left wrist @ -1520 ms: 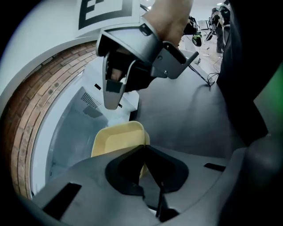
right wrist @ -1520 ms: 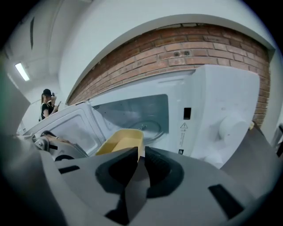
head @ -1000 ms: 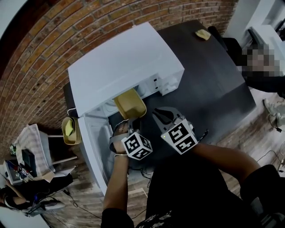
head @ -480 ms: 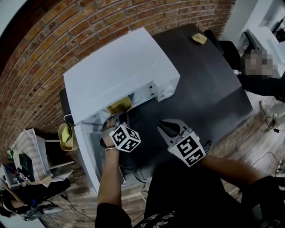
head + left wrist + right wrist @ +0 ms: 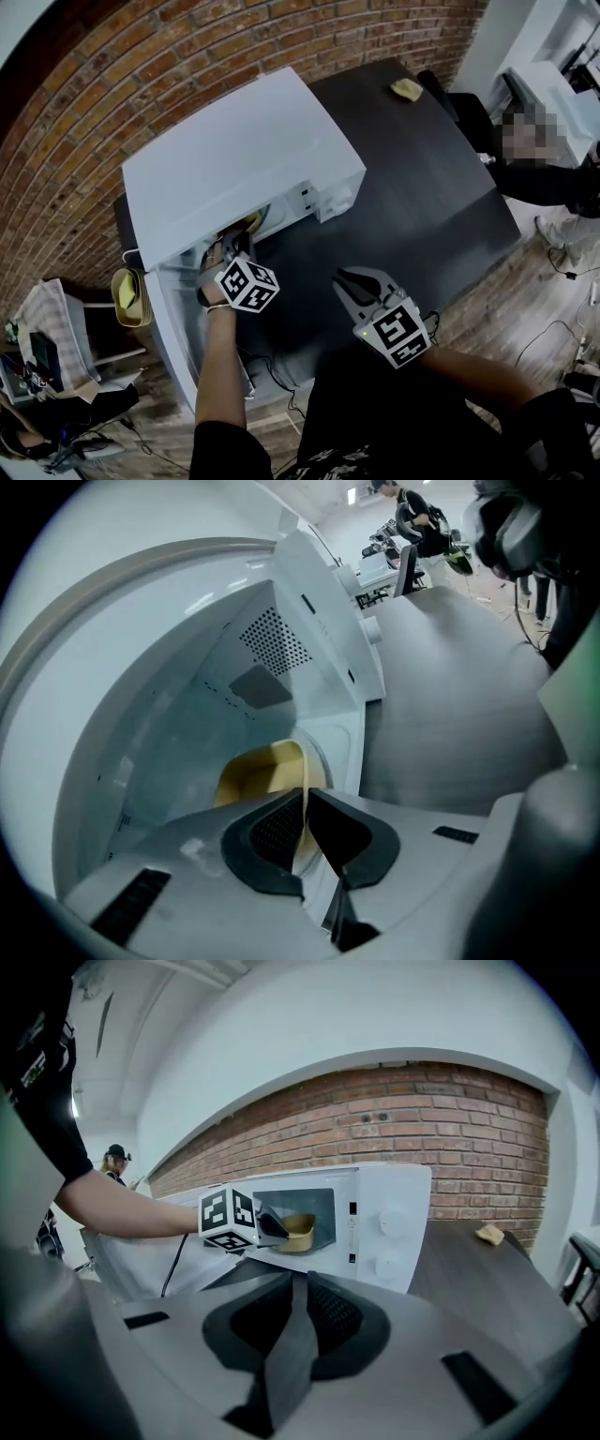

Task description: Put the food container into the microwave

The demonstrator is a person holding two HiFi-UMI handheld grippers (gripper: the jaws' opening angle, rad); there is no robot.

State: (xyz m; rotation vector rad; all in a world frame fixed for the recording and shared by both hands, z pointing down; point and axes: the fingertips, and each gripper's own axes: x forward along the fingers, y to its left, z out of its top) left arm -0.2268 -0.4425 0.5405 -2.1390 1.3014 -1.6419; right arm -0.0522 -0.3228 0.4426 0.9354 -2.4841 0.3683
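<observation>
My left gripper [image 5: 305,799] is clamped on the rim of the yellow food container [image 5: 255,772], with the thin wall pinched between both pads. The container is inside the cavity of the open microwave [image 5: 234,159]; whether it rests on the floor cannot be confirmed. My right gripper [image 5: 298,1290] hangs over the dark table [image 5: 422,178] before the microwave, jaws narrowly apart, nothing between them

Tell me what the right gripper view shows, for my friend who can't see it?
The left gripper holds a yellow food container inside an open white microwave, which stands on a dark table before a brick wall. The right gripper, empty, fills the foreground.
</observation>
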